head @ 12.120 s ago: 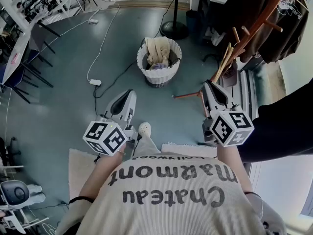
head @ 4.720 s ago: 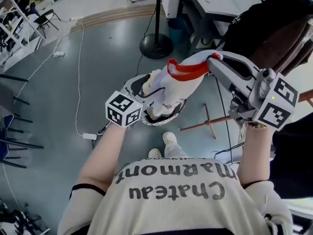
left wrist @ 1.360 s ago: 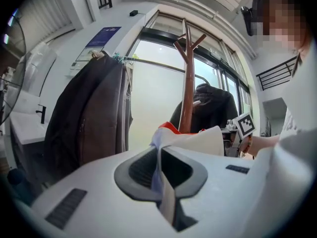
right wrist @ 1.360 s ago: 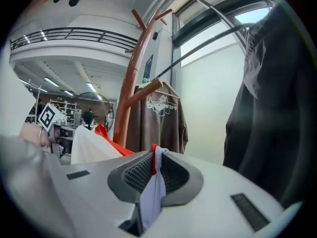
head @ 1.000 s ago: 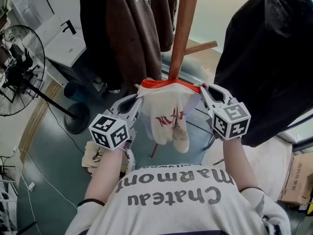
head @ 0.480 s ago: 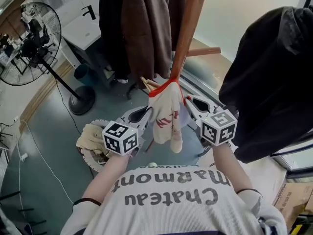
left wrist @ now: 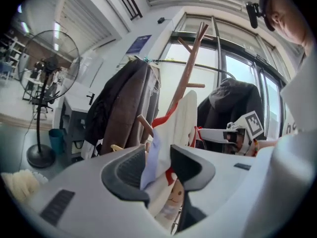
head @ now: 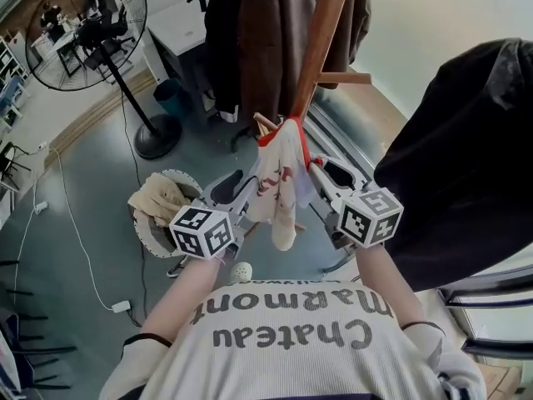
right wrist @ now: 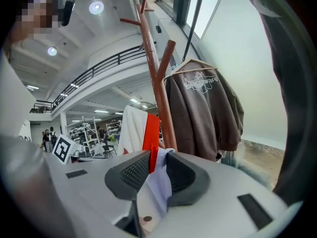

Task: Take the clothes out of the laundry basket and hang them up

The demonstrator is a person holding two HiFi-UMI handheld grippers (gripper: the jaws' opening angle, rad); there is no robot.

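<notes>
The white T-shirt with a red neck band and a red print (head: pixel 279 186) now hangs in a narrow fold from the brown wooden coat stand (head: pixel 326 32). Its neck band is hooked at the pole, just ahead of and between the two grippers. A second earlier that band was pulled out wide and level between them, and a few seconds before that the shirt was only being lifted out of the basket.

The left gripper (head: pixel 245 192) sits at the shirt's left edge. In the left gripper view (left wrist: pixel 158 157) its jaws are opening, after being clamped tight a moment ago, and a pale strip of the shirt (left wrist: pixel 185 113) lies loosely in the gap. The right gripper (head: pixel 315 170) is at the shirt's right edge, close to the pole. In the right gripper view (right wrist: pixel 157 165) its jaws are opening too, with the red band and white cloth (right wrist: pixel 131 123) between the pads but no longer pinched.

The round white laundry basket (head: pixel 141 232) lies below and to the left of the left gripper. It holds a crumpled beige garment (head: pixel 158 197) and shows more fully than half a second ago. A brown hooded sweatshirt (head: pixel 266 32) hangs on the stand beyond both grippers. A black jacket (head: pixel 458 165) hangs to the right of the right gripper.
</notes>
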